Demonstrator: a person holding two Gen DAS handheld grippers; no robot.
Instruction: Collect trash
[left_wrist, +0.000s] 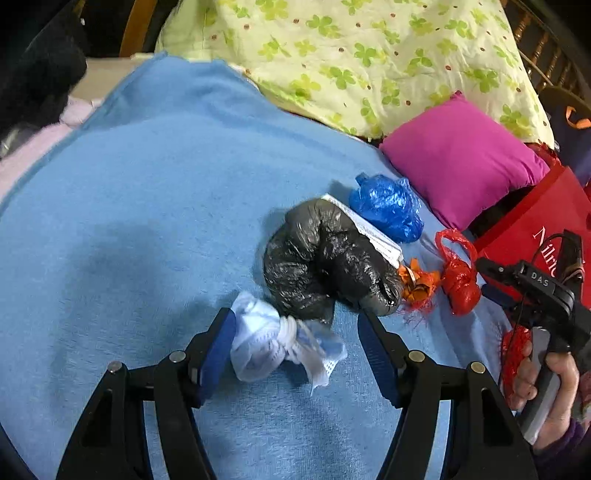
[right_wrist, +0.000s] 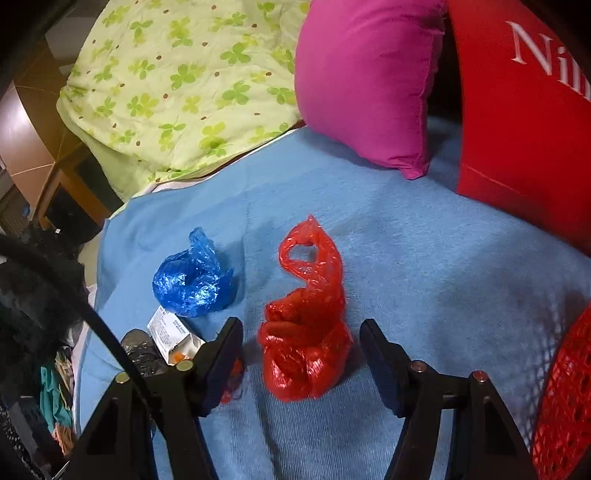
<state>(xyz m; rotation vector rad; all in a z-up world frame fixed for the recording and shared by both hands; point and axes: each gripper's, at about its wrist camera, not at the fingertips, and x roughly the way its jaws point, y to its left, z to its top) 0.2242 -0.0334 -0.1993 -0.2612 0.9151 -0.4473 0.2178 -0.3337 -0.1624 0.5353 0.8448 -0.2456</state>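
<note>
Left wrist view showed the left gripper (left_wrist: 295, 332) with its jaws apart around a white wad (left_wrist: 271, 341) knotted in the middle, lying on the blue blanket (left_wrist: 147, 184). The left pad touched the wad's side or was just beside it; the right pad stood clear, close to the black bag (left_wrist: 325, 258). A white packet (left_wrist: 369, 232) lay against that bag, with an orange scrap (left_wrist: 419, 282) and a blue bag (left_wrist: 388, 208) beyond it.

Right wrist view showed the right gripper (right_wrist: 301, 350) also spread, with the red bag (right_wrist: 306, 332) between its fingers and neither pad clearly touching it. A red mesh basket (right_wrist: 565, 398) sat at the right edge, likely the place for the trash, though that was a guess. A pink pillow (right_wrist: 369, 81) and a red paper bag (right_wrist: 524, 110) stood behind.

Both grasps looked ready to close. For the wad, the sound move seemed to be centring on the knot, so the loose tails would not slip out, and keeping the right pad off the black bag. For the red bag, closing low on the bunched body rather than the thin handle loop would probably hold best. Thin plastic crushes easily, so a slow, full squeeze before lifting seemed wise, with the pads kept off the blanket so its nap was not pinched.
</note>
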